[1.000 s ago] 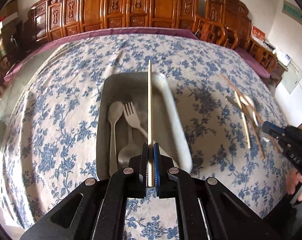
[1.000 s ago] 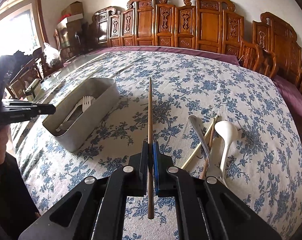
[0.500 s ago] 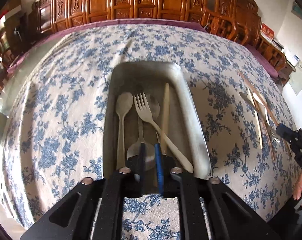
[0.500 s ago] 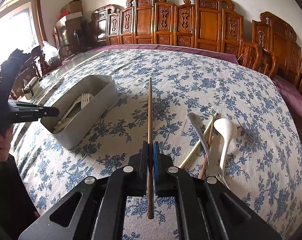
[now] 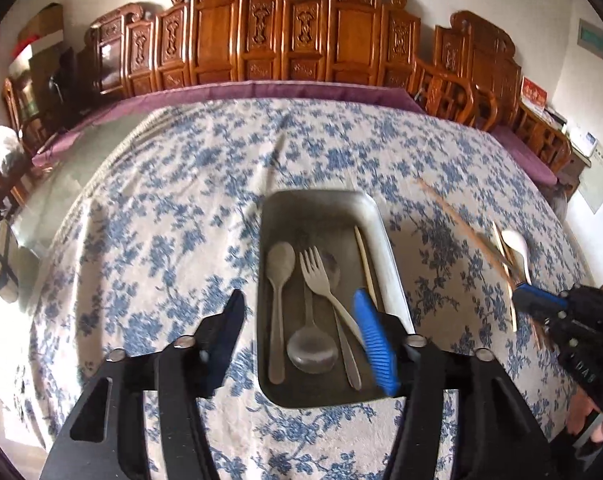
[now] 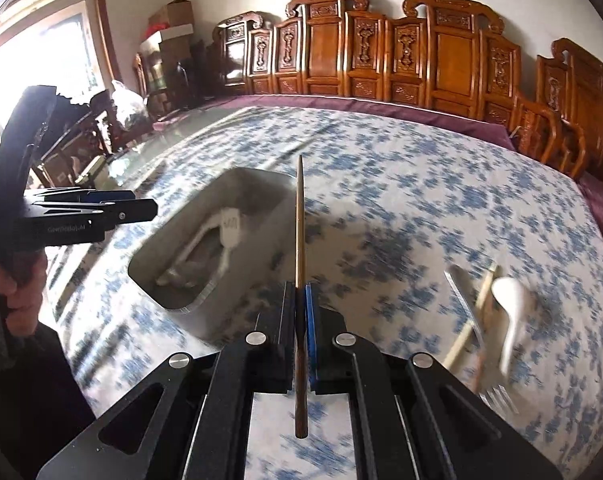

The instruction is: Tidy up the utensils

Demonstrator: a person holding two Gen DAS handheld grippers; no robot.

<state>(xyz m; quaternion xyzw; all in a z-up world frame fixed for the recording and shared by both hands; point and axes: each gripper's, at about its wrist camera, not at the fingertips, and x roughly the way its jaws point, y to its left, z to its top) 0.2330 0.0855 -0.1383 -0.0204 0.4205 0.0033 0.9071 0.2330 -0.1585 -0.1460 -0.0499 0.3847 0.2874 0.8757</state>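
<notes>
In the left wrist view a grey metal tray [image 5: 386, 248] holds a pale spoon [image 5: 279, 280], a fork [image 5: 321, 284], a metal spoon [image 5: 311, 346] and a pale chopstick [image 5: 365, 264] along its right wall. My left gripper [image 5: 297, 304] hovers above the tray's near end, its jaws opening with nothing between them. My right gripper [image 6: 299, 292] is shut on a dark brown chopstick [image 6: 299, 220] that points at the tray [image 6: 205, 308]. A white spoon [image 6: 513, 304], a metal fork [image 6: 465, 300] and another pale chopstick [image 6: 477, 312] lie on the cloth to the right.
A blue-flowered tablecloth [image 5: 181, 208] covers the large table. Carved wooden chairs [image 5: 293, 40] line its far edge. A person's hand [image 6: 17, 300] holds the left gripper [image 6: 141, 206] at the left of the right wrist view.
The left gripper let go of the pale chopstick, which now lies in the tray, then spread its jaws and drew back upward. The right gripper carried its dark chopstick left toward the tray.
</notes>
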